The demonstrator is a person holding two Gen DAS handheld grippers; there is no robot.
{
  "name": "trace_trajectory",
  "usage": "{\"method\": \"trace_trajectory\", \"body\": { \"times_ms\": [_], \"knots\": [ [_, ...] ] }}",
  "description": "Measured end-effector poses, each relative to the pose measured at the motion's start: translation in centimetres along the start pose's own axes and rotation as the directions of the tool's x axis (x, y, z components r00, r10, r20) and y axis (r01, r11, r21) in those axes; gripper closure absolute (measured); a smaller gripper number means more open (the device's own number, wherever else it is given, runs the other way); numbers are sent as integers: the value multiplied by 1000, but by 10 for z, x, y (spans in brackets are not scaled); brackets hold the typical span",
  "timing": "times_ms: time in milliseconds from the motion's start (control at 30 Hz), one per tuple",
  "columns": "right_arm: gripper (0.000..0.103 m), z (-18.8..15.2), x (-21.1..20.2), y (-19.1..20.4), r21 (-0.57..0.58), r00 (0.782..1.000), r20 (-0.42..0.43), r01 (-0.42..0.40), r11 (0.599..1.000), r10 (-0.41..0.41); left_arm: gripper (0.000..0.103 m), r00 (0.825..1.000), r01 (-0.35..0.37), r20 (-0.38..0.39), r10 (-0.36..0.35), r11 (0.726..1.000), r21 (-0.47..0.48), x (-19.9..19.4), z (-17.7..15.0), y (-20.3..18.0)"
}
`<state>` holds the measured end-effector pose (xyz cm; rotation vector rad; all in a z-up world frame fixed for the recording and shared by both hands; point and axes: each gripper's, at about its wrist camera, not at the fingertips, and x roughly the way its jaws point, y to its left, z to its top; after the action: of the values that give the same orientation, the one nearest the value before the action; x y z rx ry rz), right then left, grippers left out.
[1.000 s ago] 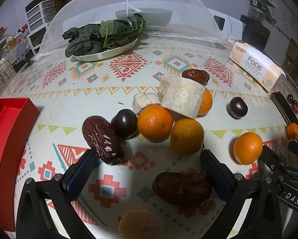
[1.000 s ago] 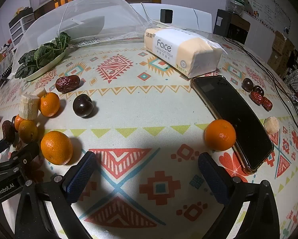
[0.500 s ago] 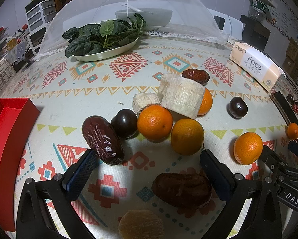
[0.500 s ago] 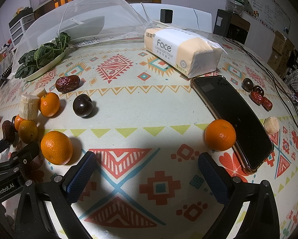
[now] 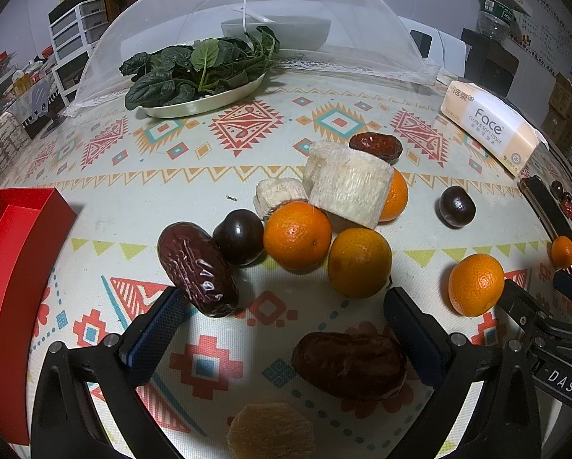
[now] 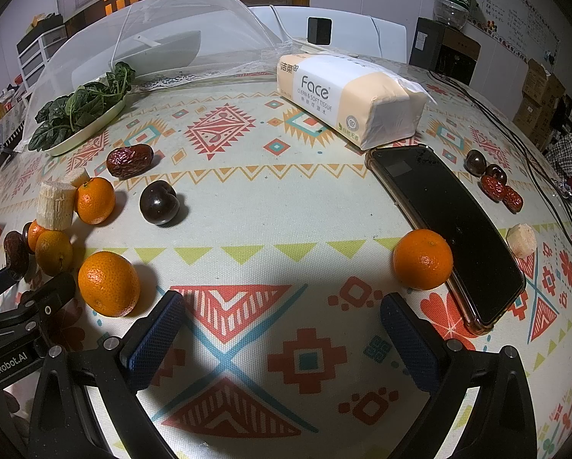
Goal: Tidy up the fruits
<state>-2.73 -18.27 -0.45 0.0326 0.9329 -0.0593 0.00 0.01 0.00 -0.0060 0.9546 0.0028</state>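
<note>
Fruit lies scattered on a patterned tablecloth. In the left wrist view a cluster sits ahead: two tangerines (image 5: 297, 235), a dark plum (image 5: 238, 242), a large date (image 5: 196, 269), pale banana chunks (image 5: 349, 189). Another date (image 5: 349, 365) lies just inside the right finger of my open left gripper (image 5: 282, 325). A lone tangerine (image 5: 476, 284) rests further right. In the right wrist view my right gripper (image 6: 280, 329) hangs open over bare cloth, with one tangerine (image 6: 108, 284) to its left and one tangerine (image 6: 423, 259) to its right. A plum (image 6: 159, 202) lies further ahead.
A red box (image 5: 10, 260) stands at the left table edge. A black phone (image 6: 446, 225) lies right of centre, a tissue pack (image 6: 347, 99) behind it. A plate of greens (image 5: 198, 76) sits under a mesh food cover (image 5: 247, 19). Small dates and plums (image 6: 492, 181) lie far right.
</note>
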Motion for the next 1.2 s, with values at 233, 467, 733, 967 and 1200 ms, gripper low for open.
{"method": "trace_trajectory", "body": {
  "times_ms": [233, 467, 733, 967, 1200],
  "knots": [
    [0, 0, 0, 0, 0, 1000, 0, 0, 1000, 0, 0, 1000, 0, 0, 0, 1000, 0, 0, 0, 0],
    [0, 0, 0, 0, 0, 1000, 0, 0, 1000, 0, 0, 1000, 0, 0, 0, 1000, 0, 0, 0, 0],
    [0, 0, 0, 0, 0, 1000, 0, 0, 1000, 0, 0, 1000, 17, -26, -16, 1000, 20, 1, 1, 0],
    [0, 0, 0, 0, 0, 1000, 0, 0, 1000, 0, 0, 998, 25, -51, -23, 999, 47, -9, -12, 0],
    [0, 0, 0, 0, 0, 1000, 0, 0, 1000, 0, 0, 998, 37, -47, -34, 998, 56, -13, -16, 0]
  ]
}}
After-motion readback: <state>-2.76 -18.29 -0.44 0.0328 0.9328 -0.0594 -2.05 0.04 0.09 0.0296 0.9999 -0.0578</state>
